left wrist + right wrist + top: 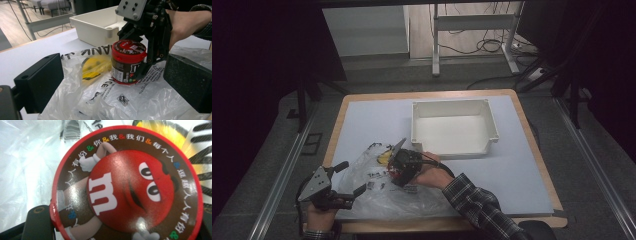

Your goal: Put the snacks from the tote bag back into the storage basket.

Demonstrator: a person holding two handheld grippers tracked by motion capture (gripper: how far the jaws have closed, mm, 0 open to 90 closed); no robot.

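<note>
Low in the centre of the high view, the right gripper [398, 167] is clamped around a red-lidded candy jar [128, 62], which stands upright on a clear plastic bag [382, 190] on the desk [372, 115]. At lower left, the left gripper [348, 179] hangs wide open and empty over the bag's edge. A white bin [454, 127] sits in the upper centre.

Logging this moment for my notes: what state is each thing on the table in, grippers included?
Red-lidded brown candy jar: upright, lid on, gripped on the bag.
Clear printed plastic bag: crumpled, lying flat.
Yellow packet: inside the bag.
White plastic bin: empty, upright.
Right gripper: shut on the jar.
Left gripper: open, holding nothing.
</note>
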